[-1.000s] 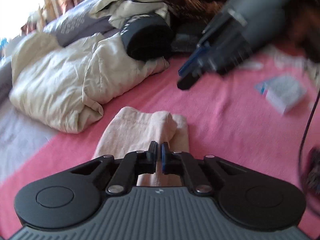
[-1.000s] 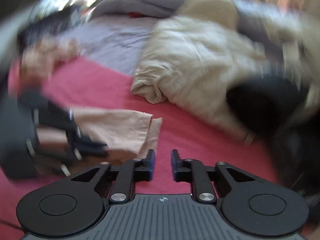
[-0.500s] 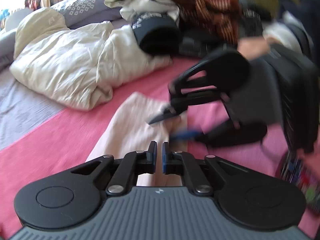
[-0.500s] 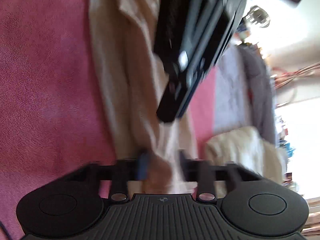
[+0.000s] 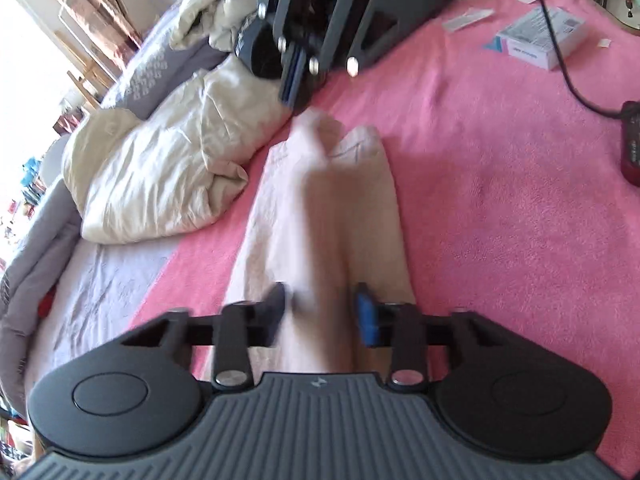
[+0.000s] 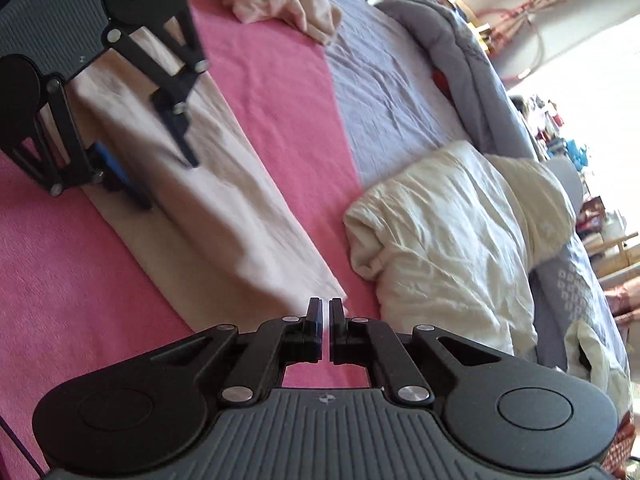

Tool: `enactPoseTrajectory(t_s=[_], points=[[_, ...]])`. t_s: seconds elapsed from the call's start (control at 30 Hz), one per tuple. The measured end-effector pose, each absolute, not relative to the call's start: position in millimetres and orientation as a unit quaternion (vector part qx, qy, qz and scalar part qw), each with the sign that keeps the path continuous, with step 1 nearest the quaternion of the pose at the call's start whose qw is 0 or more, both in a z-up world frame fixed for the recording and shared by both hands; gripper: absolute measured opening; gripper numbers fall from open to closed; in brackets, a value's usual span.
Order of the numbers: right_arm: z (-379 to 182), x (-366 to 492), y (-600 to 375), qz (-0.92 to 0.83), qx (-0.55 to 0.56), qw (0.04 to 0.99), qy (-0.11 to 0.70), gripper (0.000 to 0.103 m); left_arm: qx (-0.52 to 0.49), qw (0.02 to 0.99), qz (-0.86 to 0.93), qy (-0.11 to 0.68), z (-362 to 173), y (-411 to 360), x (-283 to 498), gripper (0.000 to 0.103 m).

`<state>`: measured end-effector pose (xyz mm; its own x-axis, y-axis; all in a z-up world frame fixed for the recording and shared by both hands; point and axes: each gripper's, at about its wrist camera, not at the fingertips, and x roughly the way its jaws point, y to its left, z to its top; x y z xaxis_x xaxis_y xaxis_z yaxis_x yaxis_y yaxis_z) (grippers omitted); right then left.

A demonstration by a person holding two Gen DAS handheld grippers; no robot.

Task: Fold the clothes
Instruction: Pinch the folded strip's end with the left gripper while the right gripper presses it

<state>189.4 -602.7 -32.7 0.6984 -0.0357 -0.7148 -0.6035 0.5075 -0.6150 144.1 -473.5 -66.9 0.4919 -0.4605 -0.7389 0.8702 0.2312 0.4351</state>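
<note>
A long peach garment (image 5: 332, 208) lies folded lengthwise on the pink blanket (image 5: 500, 200). My left gripper (image 5: 320, 312) straddles a raised fold at its near end. Its jaws are opening, the cloth still runs between them, and the pads no longer pinch it. At the far end my right gripper (image 5: 290, 96) is shut on the garment's corner, which peaks up toward it. In the right wrist view the shut right gripper (image 6: 325, 308) sits at the garment (image 6: 224, 216) corner, and the left gripper (image 6: 168, 184) stands over the other end.
A crumpled cream duvet (image 5: 160, 172) lies close to the left of the garment, on a lilac sheet (image 6: 392, 92). Also around are a black roll (image 5: 256, 52), a white box (image 5: 540, 40), a black cable (image 5: 568, 76), and another crumpled peach cloth (image 6: 276, 0).
The right gripper swung onto the garment's far end and shut on its corner. The left jaws, shut on the near end before, have come apart. Both views have rolled.
</note>
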Motion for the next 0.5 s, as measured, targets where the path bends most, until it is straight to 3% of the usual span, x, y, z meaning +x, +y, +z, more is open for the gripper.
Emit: enactPoseTrajectory(t_s=[0.03, 0.1, 0.17, 0.23, 0.37, 0.5], points=[[-33, 188, -603, 0.173, -0.471, 0.795, 0.340, 0.005, 0.416, 0.752, -0.444, 0.252, -65, -474, 148, 0.012], [-39, 176, -598, 0.177, -0.496, 0.789, 0.316, 0.010, 0.377, 0.762, -0.444, 0.284, -60, -472, 158, 0.012], [-47, 155, -588, 0.201, -0.526, 0.777, 0.282, 0.022, 0.313, 0.771, -0.448, 0.326, -52, -466, 175, 0.009], [-53, 133, -573, 0.235, -0.553, 0.760, 0.248, 0.044, 0.243, 0.776, -0.455, 0.363, -44, -455, 192, 0.008], [-72, 117, -542, 0.284, -0.581, 0.735, 0.205, 0.045, 0.109, 0.771, -0.460, 0.427, -39, -432, 227, 0.008], [-87, 129, -522, 0.289, -0.583, 0.734, 0.195, 0.044, 0.053, 0.768, -0.444, 0.458, -47, -419, 251, 0.008]])
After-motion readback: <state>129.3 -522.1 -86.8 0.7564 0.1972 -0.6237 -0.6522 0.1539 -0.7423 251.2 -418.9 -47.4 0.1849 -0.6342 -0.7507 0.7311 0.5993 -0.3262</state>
